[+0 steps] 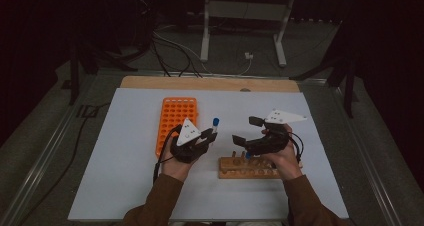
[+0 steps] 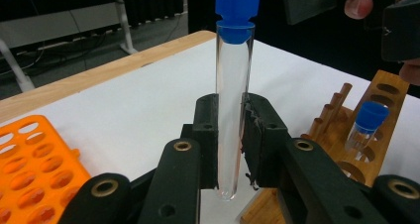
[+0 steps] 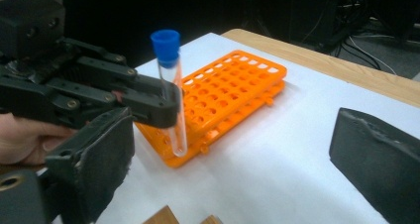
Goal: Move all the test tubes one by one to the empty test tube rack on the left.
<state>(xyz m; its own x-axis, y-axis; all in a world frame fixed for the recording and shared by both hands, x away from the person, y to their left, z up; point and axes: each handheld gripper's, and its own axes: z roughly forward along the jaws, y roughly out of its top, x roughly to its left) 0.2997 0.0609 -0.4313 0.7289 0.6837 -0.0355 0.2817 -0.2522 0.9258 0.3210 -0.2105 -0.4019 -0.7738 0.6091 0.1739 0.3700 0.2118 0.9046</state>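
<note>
A: Surface? Room?

B: White sheet [image 1: 125, 186] over a wooden table [image 1: 210, 82]; bare wood strip shows along the far edge. Table has metal rails down both sides. Room dark. Grey floor beyond, cables [image 1: 170, 46] trailing across it, white frame legs [image 1: 205, 31] standing at the far side.

A: Left gripper?

B: Left gripper [image 2: 230, 135], jaws clamped on a clear tube [image 2: 233, 115] with a blue cap [image 2: 236, 8]. Tube upright, held low on the glass, its rounded bottom poking out below the pads. In the high view it hangs above the sheet, between the two racks.

A: Racks?

B: Orange rack [image 1: 176, 121] left of centre, many holes, none seen filled. Wooden rack [image 1: 248, 167] near right, just under the right hand [image 1: 285, 158]. A second blue-capped tube [image 2: 365, 127] sits in it.

A: Right gripper?

B: Right gripper [image 1: 247, 131], jaws wide apart, nothing between them. It sits just right of the held tube, not touching it, above the wooden rack.
</note>
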